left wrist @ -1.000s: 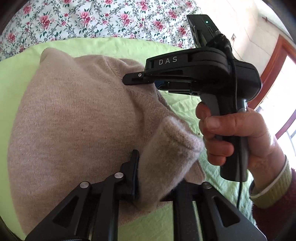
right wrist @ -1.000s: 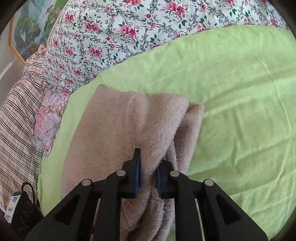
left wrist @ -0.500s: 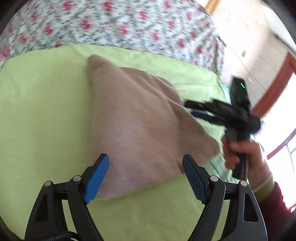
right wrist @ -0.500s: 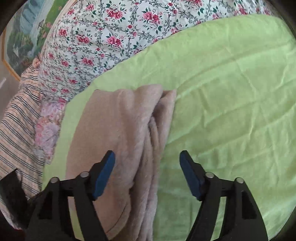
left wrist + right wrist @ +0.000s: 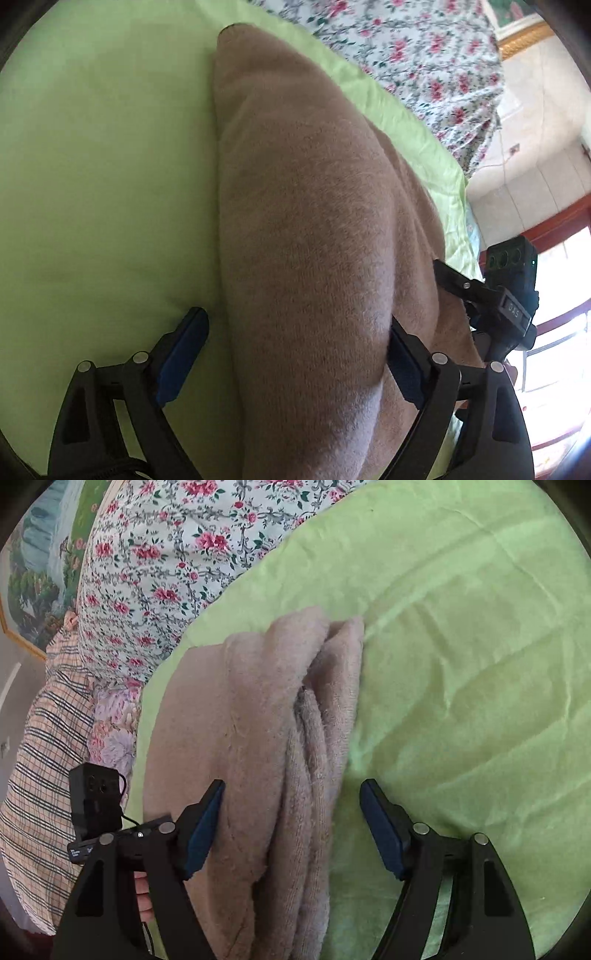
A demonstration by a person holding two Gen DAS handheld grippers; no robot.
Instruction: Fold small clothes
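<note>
Bed, green sheet (image 5: 461, 646): folded beige knit (image 5: 314, 240) released flat; left tongs (image 5: 295, 354) apart astride it, right tongs (image 5: 291, 823) just narrowing, unclamped, over its layered edge.

You're over a bed spread with a light green sheet (image 5: 461, 646). Beyond your tools lies a white quilt with pink roses (image 5: 159, 565), a plaid cloth (image 5: 37, 760) beside it. A framed landscape painting (image 5: 37, 572) hangs behind. Off to the right, pale tiled wall (image 5: 524, 155) meets a red-brown window frame (image 5: 554, 221), bright with daylight.

Beige knit garment (image 5: 251, 746), folded in layers, lying on green sheet (image 5: 461, 664)
</note>
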